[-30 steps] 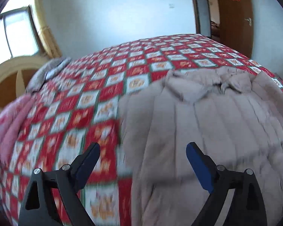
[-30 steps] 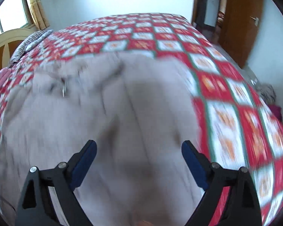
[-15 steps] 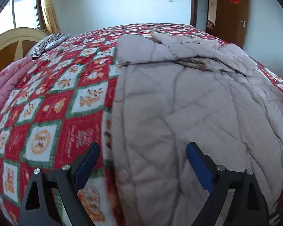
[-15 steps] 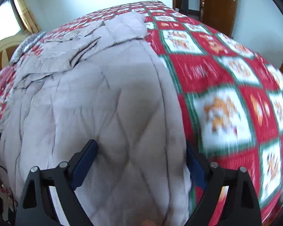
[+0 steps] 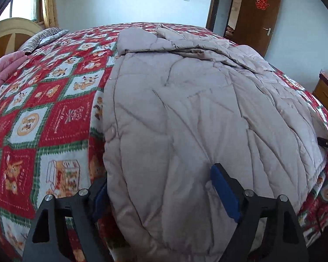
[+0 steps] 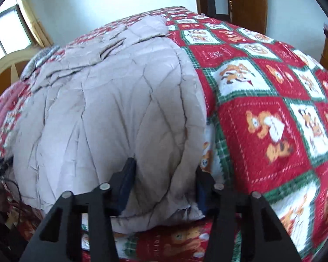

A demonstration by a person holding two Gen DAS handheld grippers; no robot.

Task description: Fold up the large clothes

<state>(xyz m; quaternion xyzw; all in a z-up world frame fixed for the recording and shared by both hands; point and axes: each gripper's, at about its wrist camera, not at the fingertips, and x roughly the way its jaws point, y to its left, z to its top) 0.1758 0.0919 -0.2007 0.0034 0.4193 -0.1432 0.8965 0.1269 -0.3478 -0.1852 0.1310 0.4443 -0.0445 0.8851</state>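
Both jaws closing round puffy quilted beige coat [image 5: 185, 113] hem | left gripper [image 5: 159, 187] | right gripper [image 6: 164, 174]

The coat [image 5: 196, 113] before me was a large, pale beige quilted one, padded and creased. It lay spread flat on the bedspread [image 5: 54, 118], its hem at the near edge and bunching there, its collar end rumpled and folded over toward the far edge.
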